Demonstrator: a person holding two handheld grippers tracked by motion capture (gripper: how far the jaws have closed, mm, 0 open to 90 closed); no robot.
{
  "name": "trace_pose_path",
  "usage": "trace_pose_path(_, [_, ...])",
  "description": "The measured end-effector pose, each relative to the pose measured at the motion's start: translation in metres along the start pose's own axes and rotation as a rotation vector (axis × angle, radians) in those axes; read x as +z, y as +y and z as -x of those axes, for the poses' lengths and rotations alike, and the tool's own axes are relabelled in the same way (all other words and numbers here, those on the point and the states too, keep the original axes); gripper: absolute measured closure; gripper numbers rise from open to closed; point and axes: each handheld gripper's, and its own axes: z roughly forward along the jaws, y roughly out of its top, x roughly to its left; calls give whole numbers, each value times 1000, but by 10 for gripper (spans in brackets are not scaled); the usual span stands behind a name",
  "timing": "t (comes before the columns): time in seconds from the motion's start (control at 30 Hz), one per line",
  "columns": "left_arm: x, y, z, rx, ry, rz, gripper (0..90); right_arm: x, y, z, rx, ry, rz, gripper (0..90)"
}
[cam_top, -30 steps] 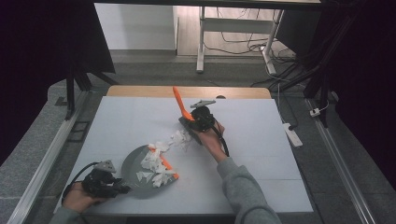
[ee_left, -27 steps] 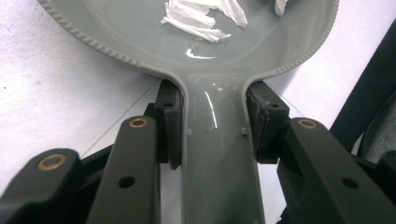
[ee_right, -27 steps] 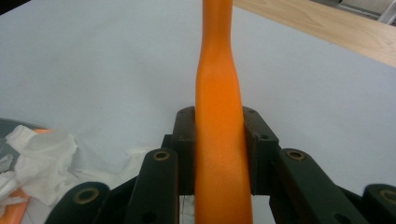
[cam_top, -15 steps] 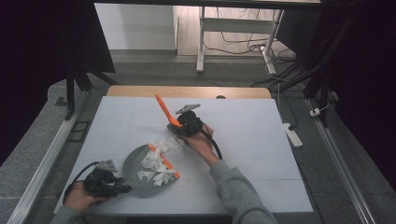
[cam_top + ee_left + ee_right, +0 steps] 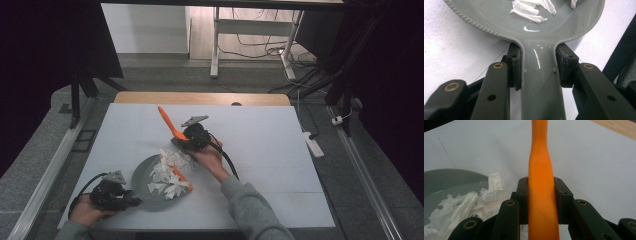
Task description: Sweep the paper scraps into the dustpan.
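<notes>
1. A grey dustpan (image 5: 150, 192) lies flat on the white table (image 5: 260, 145), near the front left part of it
2. White paper scraps (image 5: 167, 172) sit in the dustpan, and some spill over its far edge onto the table
3. The dustpan's handle (image 5: 541, 82) points toward the person, and the left gripper (image 5: 116, 195) pinches it from both sides, jaws pressed tight on it
4. The person's left hand (image 5: 87, 210) holds that gripper low at the front left corner of the table
5. An orange brush (image 5: 172, 131) is just beyond the scraps, near the middle of the table
6. Its long orange handle (image 5: 541, 182) sticks up and leans away to the far left
7. The right gripper (image 5: 192, 137) squeezes the orange handle between its two black jaws, tight on both sides
8. The brush's low end is by the scraps, at the far edge of the dustpan
9. The person's right hand (image 5: 210, 159) holds that gripper, and a grey sleeve (image 5: 250, 210) comes in from the bottom
10. A black cable (image 5: 229, 162) trails back from the right gripper along the arm
</notes>
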Motion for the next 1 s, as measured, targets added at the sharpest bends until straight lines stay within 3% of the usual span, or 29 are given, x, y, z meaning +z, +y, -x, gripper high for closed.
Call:
trace_pose_path(0.43, [0,1,0,1,2,-1,613,2,-1,-22,-24,50,7,697])
trace_pose_path(0.77, [1,1,1,3,4,0,613,0,-4,-31,-7,79,31,698])
trace_pose_path(1.0, [1,2,1,5,7,-1,613,0,-5,-43,9,135,51,697])
